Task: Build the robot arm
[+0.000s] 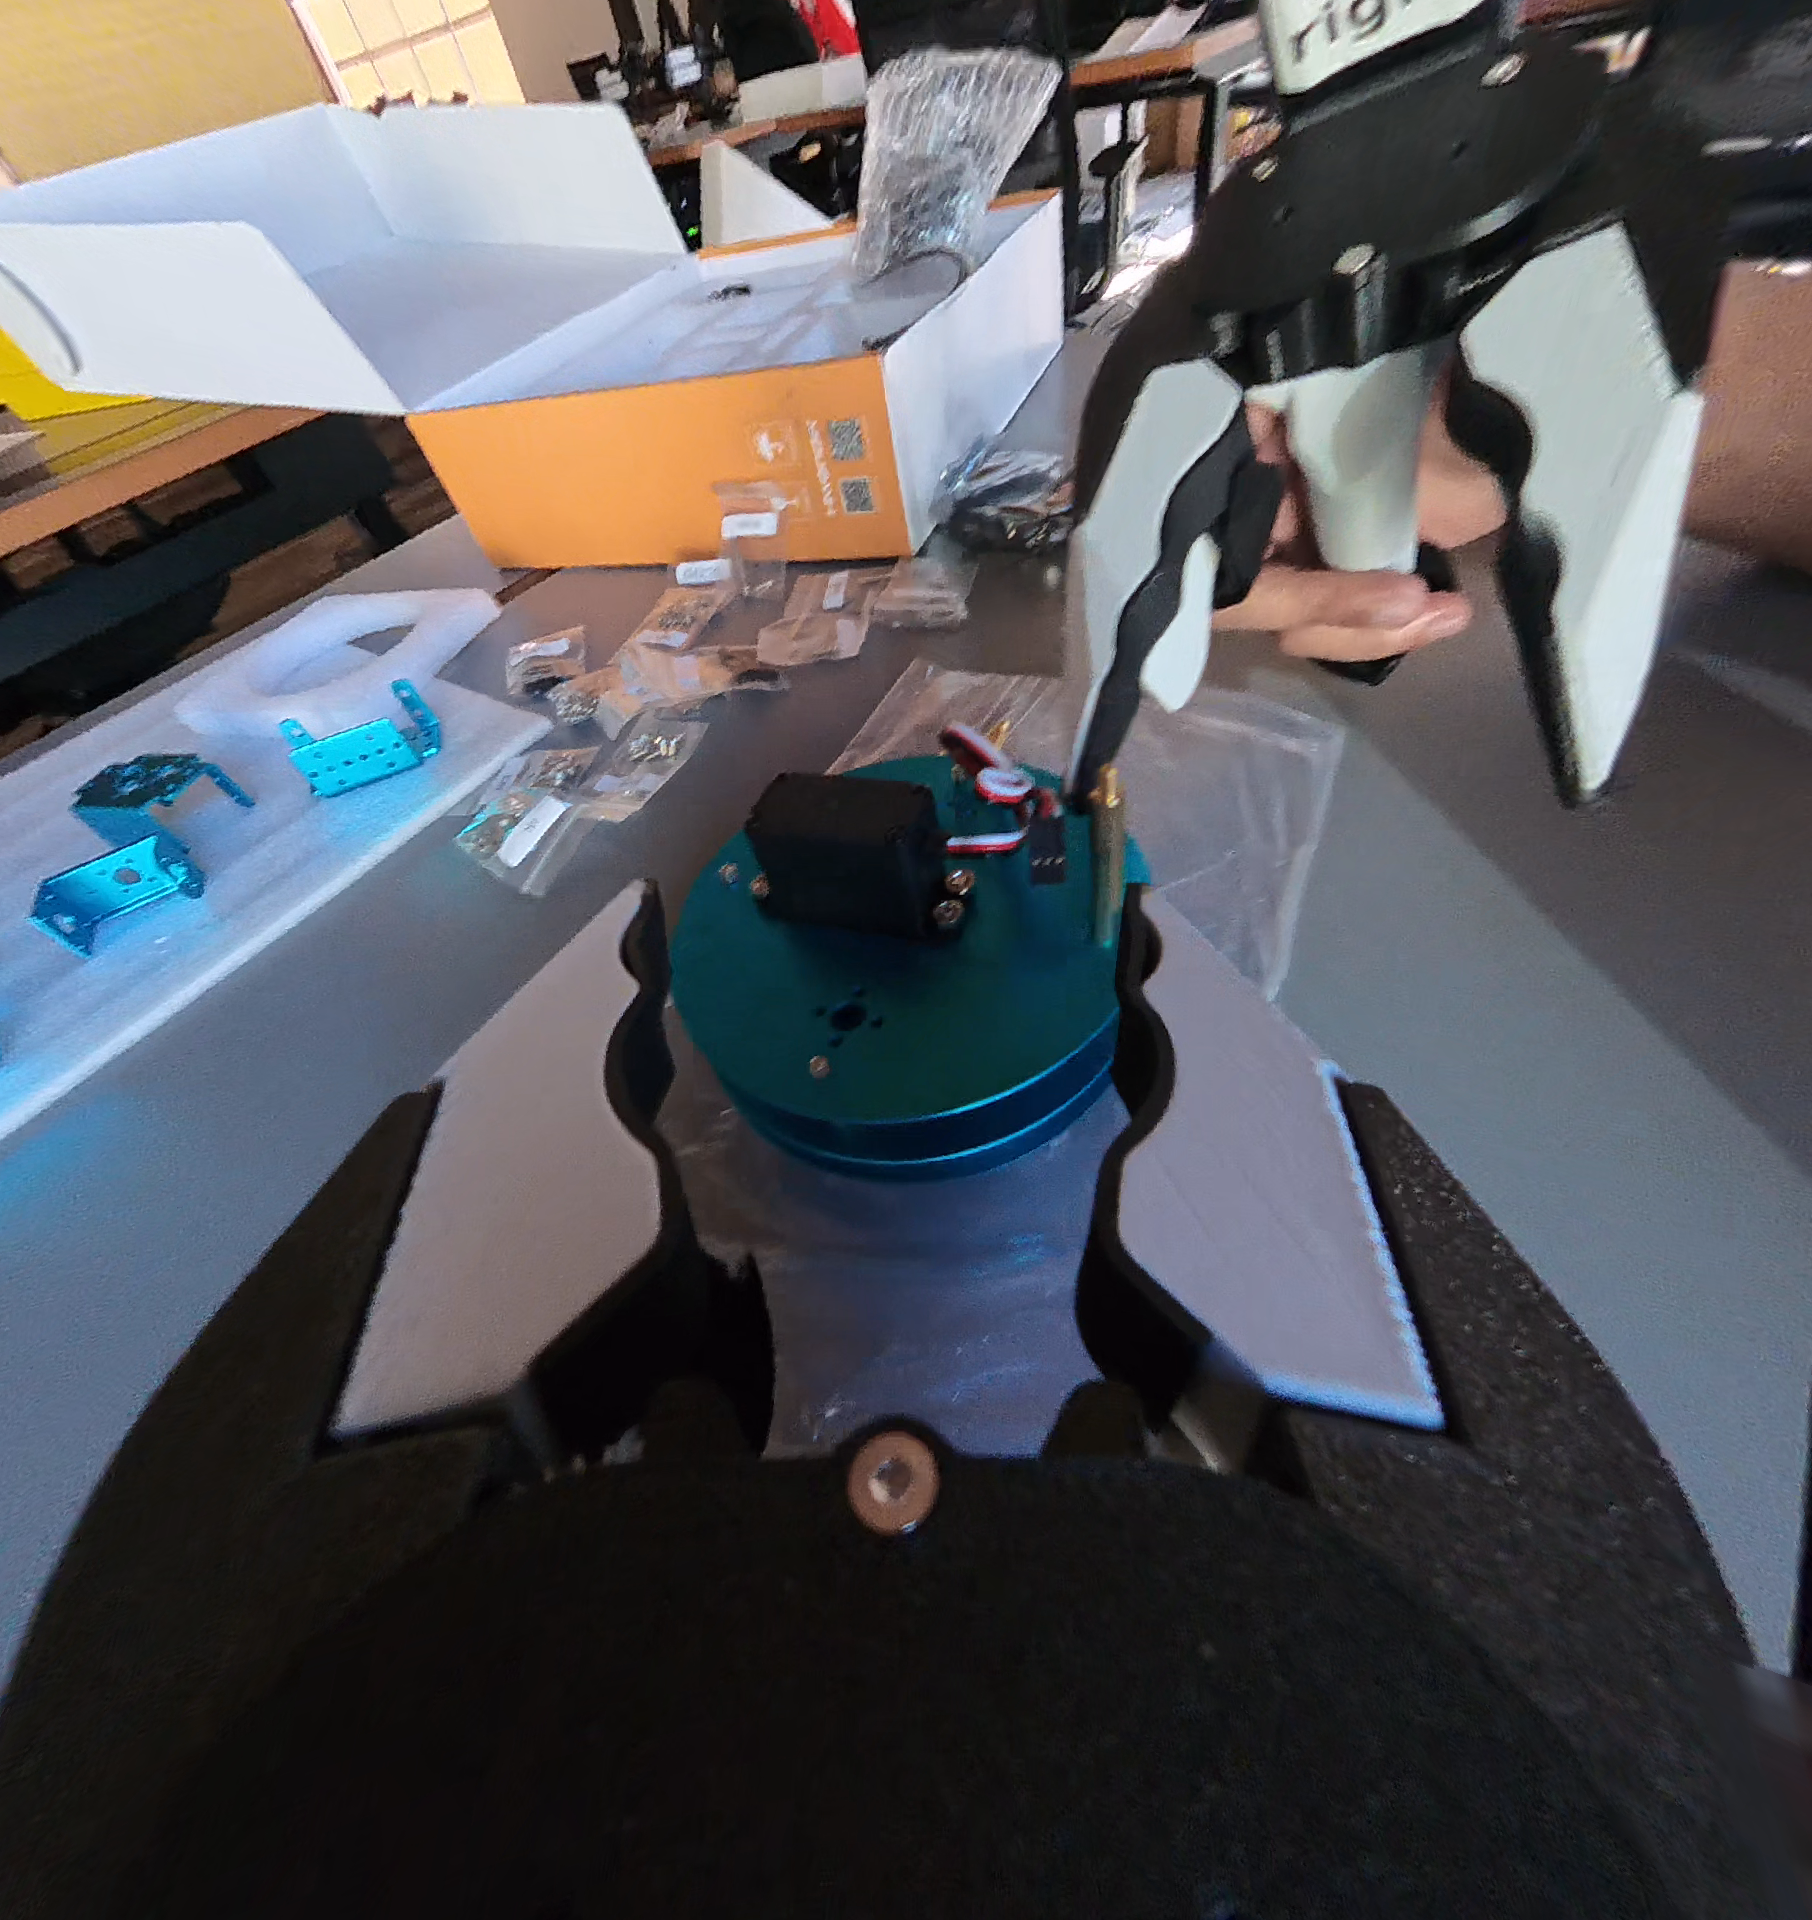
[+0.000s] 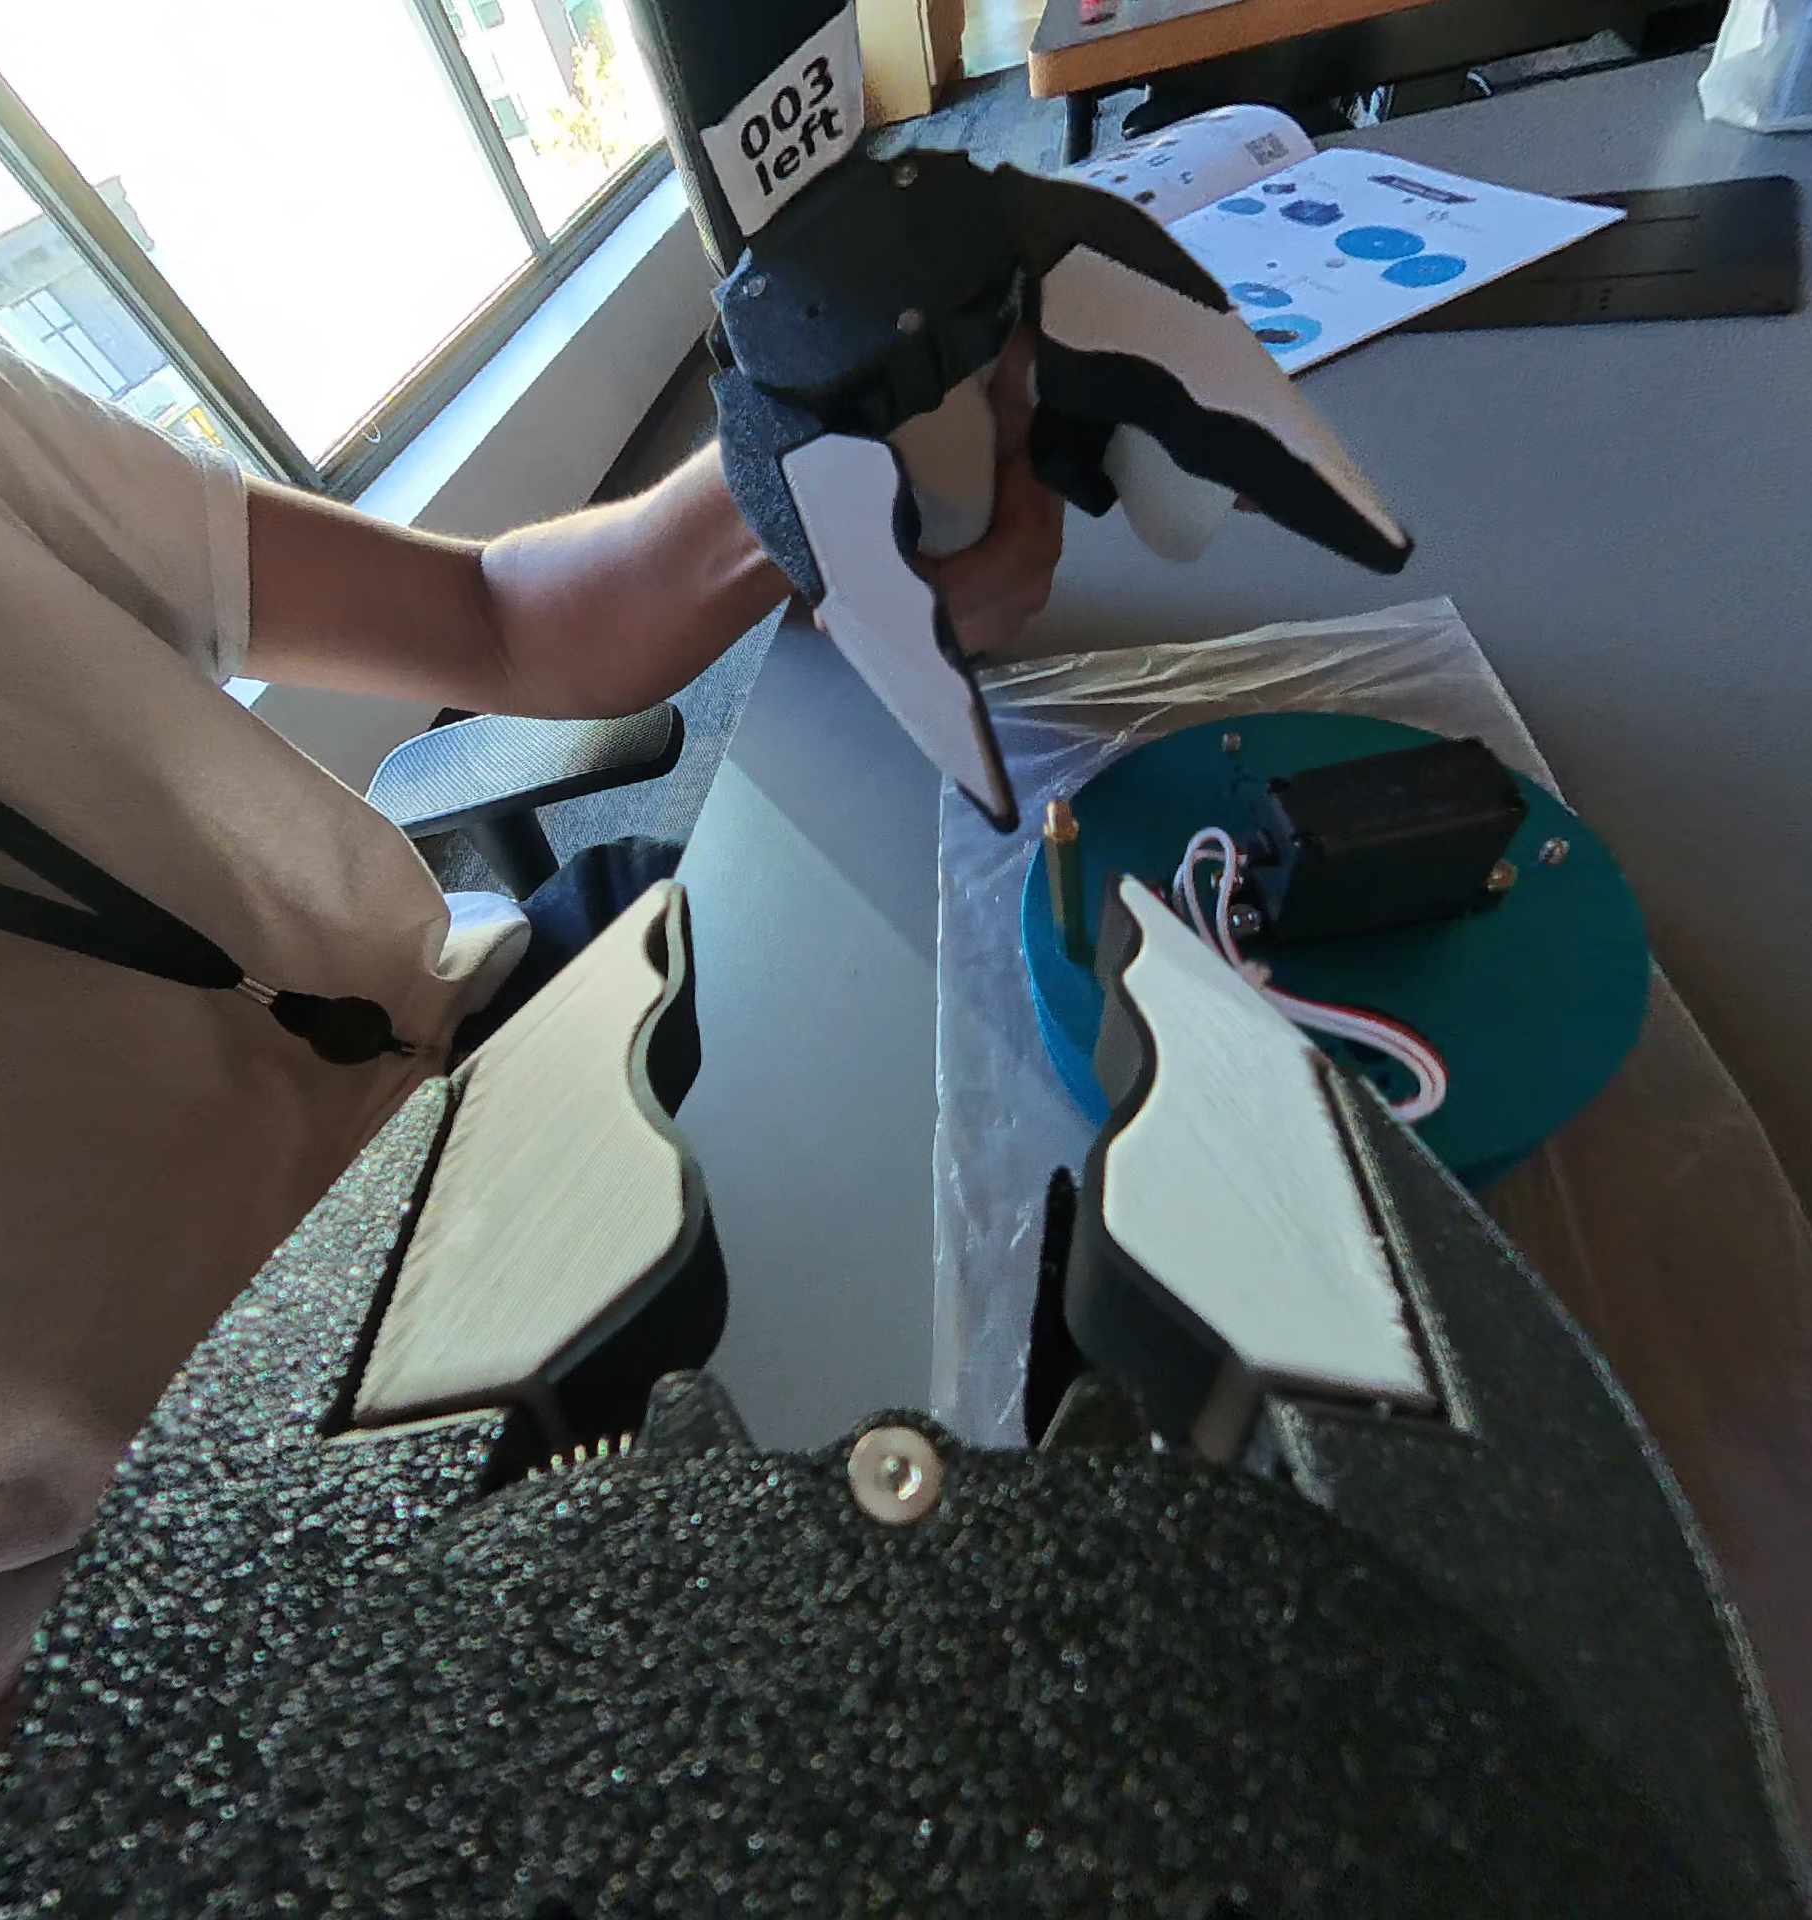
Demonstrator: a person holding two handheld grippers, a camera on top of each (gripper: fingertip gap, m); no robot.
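Observation:
A teal round base (image 1: pixel 902 1039) lies on a clear plastic bag on the grey table. It carries a black servo (image 1: pixel 850 852), a red and white wire with a black plug (image 1: pixel 1047 847) and an upright brass standoff (image 1: pixel 1108 862). My left gripper (image 1: pixel 891 914) is open and empty, its fingers flanking the base; the right wrist view shows it (image 2: pixel 1193 686) hovering above the base (image 2: pixel 1504 1039). My right gripper (image 2: pixel 897 894) is open and empty. One of its fingertips (image 1: pixel 1078 795) is right beside the standoff top (image 2: pixel 1063 873), near the servo (image 2: pixel 1401 831).
An open orange and white box (image 1: pixel 673 468) stands at the back. Small bags of screws (image 1: pixel 621 707) and blue brackets (image 1: pixel 362 758) on white foam lie to the left. A printed sheet (image 2: pixel 1349 239) and a black flat part (image 2: pixel 1660 249) lie beyond the base. A person's arm (image 2: pixel 569 603) and a chair (image 2: pixel 528 758) are alongside.

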